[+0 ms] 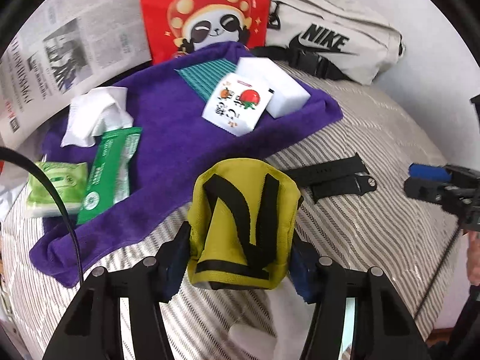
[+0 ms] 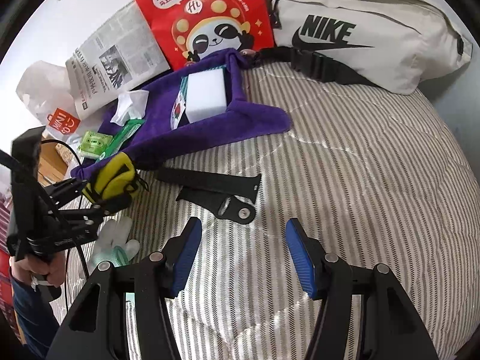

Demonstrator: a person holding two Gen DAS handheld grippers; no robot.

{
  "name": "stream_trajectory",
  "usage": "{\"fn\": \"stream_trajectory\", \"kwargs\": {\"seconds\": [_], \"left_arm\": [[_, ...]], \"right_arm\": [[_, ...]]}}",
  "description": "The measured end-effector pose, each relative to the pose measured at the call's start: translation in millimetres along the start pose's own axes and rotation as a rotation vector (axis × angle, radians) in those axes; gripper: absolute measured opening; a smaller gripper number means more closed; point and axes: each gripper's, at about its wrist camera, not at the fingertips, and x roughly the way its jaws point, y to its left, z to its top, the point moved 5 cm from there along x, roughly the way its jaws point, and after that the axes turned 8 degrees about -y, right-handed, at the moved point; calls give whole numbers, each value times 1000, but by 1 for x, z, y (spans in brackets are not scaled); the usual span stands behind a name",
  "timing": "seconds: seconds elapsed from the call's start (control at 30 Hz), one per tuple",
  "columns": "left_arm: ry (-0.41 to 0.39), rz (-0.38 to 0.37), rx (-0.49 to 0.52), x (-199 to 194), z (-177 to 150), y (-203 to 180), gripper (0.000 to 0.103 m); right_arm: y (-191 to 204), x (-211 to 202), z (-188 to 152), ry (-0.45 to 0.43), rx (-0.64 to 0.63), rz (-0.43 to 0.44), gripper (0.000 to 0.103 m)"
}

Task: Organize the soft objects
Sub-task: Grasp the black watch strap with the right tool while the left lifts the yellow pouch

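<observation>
My left gripper (image 1: 240, 258) is shut on a yellow pouch with black straps (image 1: 243, 219), held just above the striped bedding near the front edge of the purple towel (image 1: 174, 150). The pouch also shows in the right wrist view (image 2: 112, 180). On the towel lie a white sponge block (image 1: 276, 84), a white tissue pack with fruit print (image 1: 237, 105), a crumpled white tissue (image 1: 96, 114), a green wipes packet (image 1: 109, 174) and a light green pack (image 1: 57, 189). My right gripper (image 2: 243, 258) is open and empty, just short of a black watch strap (image 2: 219, 192).
A red panda-print bag (image 1: 207, 12) and a white Nike waist bag (image 2: 360, 30) lie at the back. A newspaper (image 1: 69, 48) lies at the left. A clear glove (image 2: 117, 243) lies on the striped bedding (image 2: 345, 180) under the left gripper.
</observation>
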Motion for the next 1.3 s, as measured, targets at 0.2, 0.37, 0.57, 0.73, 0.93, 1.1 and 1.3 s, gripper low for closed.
{"fn": "stream_trajectory", "kwargs": {"seconds": [0.2, 0.37, 0.57, 0.73, 0.93, 1.1, 1.3], "left_arm": [[-40, 47, -24, -21, -1, 26, 56], [-47, 58, -75, -27, -9, 47, 56], [-53, 40, -136, -26, -21, 60, 57], [-53, 15, -169, -24, -25, 64, 57], [-61, -6, -177, -20, -26, 63, 58], [-61, -20, -189, -18, -27, 66, 58], [-62, -28, -194, -18, -28, 65, 58]], "right_arm": [[14, 8, 3, 6, -38, 12, 58], [25, 29, 13, 27, -96, -8, 58], [25, 62, 18, 80, -167, -51, 58], [32, 78, 23, 86, -276, -73, 61], [48, 90, 33, 81, -410, -57, 62], [66, 95, 37, 93, -551, -40, 62], [88, 106, 33, 99, -647, 21, 69]]}}
